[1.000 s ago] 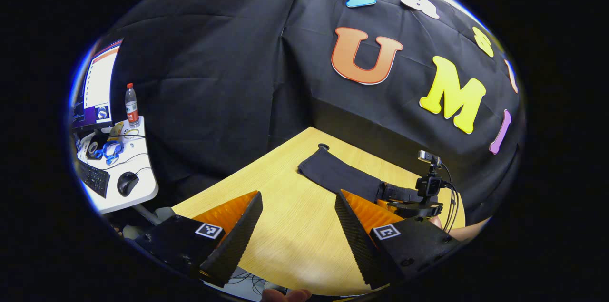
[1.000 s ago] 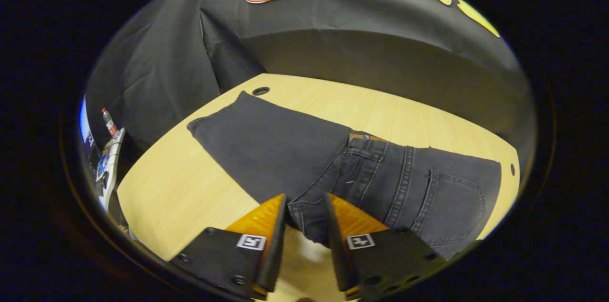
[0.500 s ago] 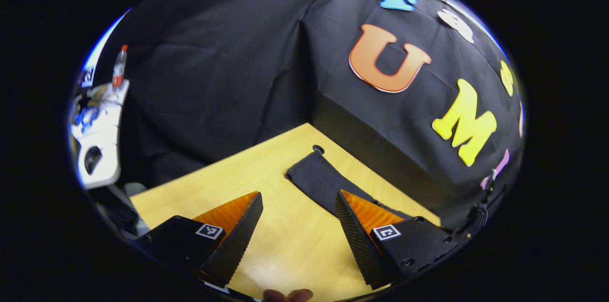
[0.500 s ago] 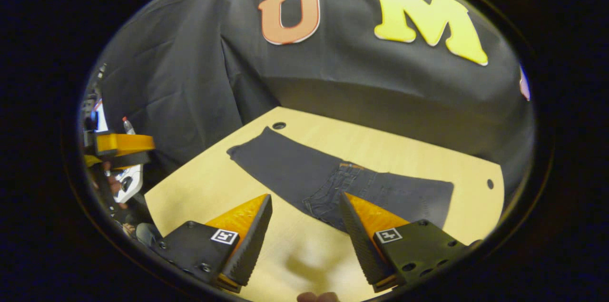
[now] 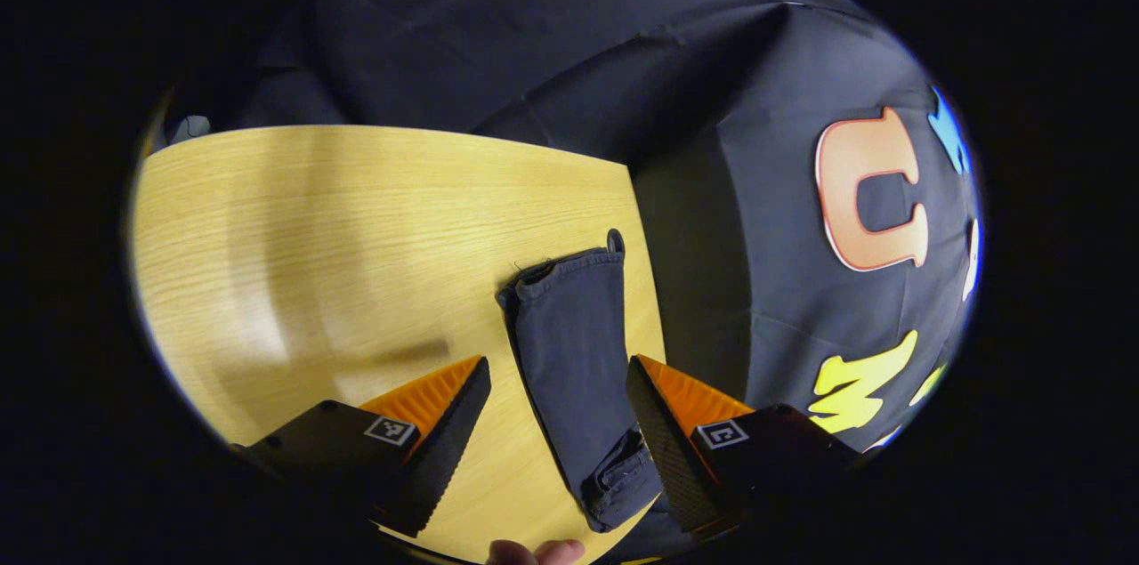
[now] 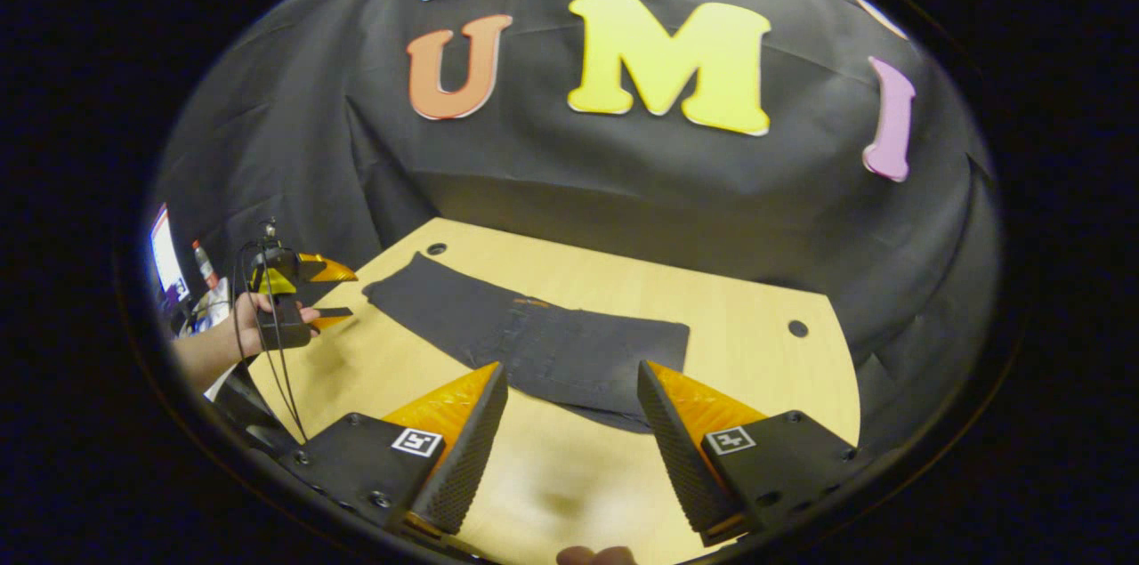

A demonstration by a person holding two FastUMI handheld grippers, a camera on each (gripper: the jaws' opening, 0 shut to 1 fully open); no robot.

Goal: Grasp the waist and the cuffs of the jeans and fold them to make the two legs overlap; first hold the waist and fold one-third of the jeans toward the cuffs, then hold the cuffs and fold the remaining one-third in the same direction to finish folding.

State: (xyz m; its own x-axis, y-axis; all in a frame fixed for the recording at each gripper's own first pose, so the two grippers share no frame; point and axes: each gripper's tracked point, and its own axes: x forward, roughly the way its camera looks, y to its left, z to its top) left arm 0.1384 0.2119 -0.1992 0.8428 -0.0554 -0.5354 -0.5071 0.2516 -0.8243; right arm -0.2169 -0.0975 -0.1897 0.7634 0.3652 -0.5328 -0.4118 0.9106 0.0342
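Right gripper view: jeans [image 6: 534, 343] lie on the tabletop [image 6: 756, 369], waist third apparently folded; cuffs [image 5: 569, 267] at 12 o'clock await folding. Both grippers' jaws apart, empty.

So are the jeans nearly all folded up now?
Partly. The jeans lie on the wooden table as one narrow strip, so the legs look stacked, and the waist end looks folded over toward the cuffs. Nothing is held: the right tool is open above the table, and the left tool is open, straddling the leg. Left: fold the cuff end over.
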